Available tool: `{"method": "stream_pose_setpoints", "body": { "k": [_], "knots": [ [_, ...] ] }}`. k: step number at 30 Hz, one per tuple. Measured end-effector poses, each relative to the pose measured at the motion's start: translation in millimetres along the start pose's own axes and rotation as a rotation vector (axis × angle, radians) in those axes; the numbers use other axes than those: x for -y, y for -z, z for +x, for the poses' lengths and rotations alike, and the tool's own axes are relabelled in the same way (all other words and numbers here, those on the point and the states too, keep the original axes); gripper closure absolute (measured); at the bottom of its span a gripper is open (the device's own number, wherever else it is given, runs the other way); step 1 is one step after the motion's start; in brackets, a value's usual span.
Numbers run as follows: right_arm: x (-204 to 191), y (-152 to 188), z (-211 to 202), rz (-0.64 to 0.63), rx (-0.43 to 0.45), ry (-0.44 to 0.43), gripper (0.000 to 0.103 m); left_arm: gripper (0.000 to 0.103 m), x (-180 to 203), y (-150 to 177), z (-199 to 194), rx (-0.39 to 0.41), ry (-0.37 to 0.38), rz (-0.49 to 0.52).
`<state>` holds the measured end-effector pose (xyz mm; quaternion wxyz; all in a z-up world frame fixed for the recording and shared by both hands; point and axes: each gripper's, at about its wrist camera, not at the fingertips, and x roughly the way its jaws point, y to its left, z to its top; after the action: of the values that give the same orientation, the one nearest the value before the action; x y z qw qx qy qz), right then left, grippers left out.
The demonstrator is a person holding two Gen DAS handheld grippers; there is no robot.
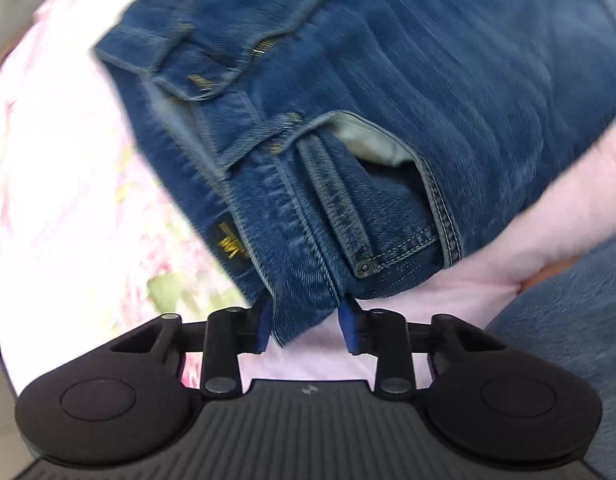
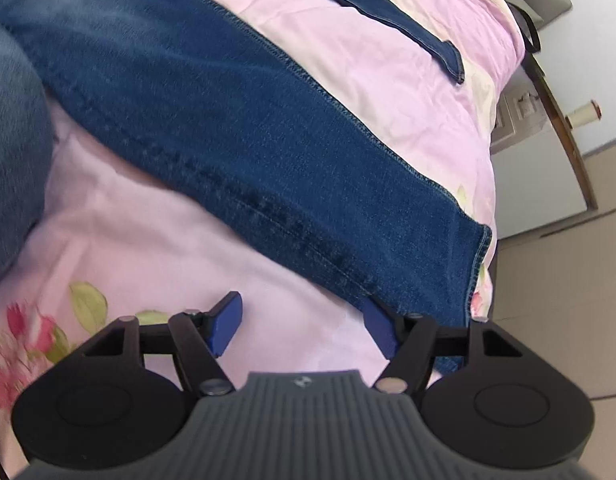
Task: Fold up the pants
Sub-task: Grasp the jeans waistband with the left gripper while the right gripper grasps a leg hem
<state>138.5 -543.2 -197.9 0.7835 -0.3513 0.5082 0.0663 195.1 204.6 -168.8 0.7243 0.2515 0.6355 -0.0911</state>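
While the left wrist view looks steeply down on the waistband end of the pants [image 1: 387, 100], the left gripper [image 1: 308, 330] has that corner of the denim between its fingers [image 1: 262, 330]. The blue pads flank the waistband edge and appear to press on it from both sides, so the grip reads as clenched on the pants, though only a narrow strip of fabric is taken. The front pocket [image 1: 381, 148] gapes just above the grip, and the bed sheet [image 1: 88, 160] lies underneath. Risk: so shallow a bite on thick denim could slip out once the garment is lifted. Open sheet extends to the left of the waistband; a blue-clad part of the person [image 1: 567, 320] closes in the lower right.

In the right wrist view, the right gripper [image 2: 304, 328] has its fingers [image 2: 228, 322] spread wide, with bare sheet [image 2: 168, 220] between them. The right-hand pad sits at the lower edge of the near trouser leg [image 2: 248, 132], close to the hem [image 2: 477, 272], but nothing is clamped. Risk: closing from here could catch the sheet along with the denim, or miss the leg edge altogether. The hem lies near the edge of the bed, with floor [image 2: 547, 300] beyond, so a pull that way could drag the leg off the mattress. The second leg [image 2: 427, 36] lies well apart, farther up the bed.
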Motion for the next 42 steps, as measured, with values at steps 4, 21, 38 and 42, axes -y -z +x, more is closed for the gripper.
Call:
{"method": "stream_pose_setpoints", "body": {
  "k": [4,21,38,42],
  "knots": [
    [0.6,0.6,-0.7,-0.027,0.001,0.006,0.034,0.088,-3.3,5.9,-18.0,-0.026,-0.051,-0.076],
    [4.0,6.0,2.1,-0.174,-0.02,0.121,0.035,0.056,34.7,16.1,-53.4,0.173,-0.075,0.256],
    [5.8,-10.0,23.9,-0.177,-0.054,0.09,0.031,0.04,56.6,-50.5,49.5,-0.125,0.033,0.542],
    [10.3,-13.1,28.3,-0.158,-0.068,0.076,0.029,0.036,71.0,-61.9,65.1,-0.188,0.036,0.632]
  ]
}}
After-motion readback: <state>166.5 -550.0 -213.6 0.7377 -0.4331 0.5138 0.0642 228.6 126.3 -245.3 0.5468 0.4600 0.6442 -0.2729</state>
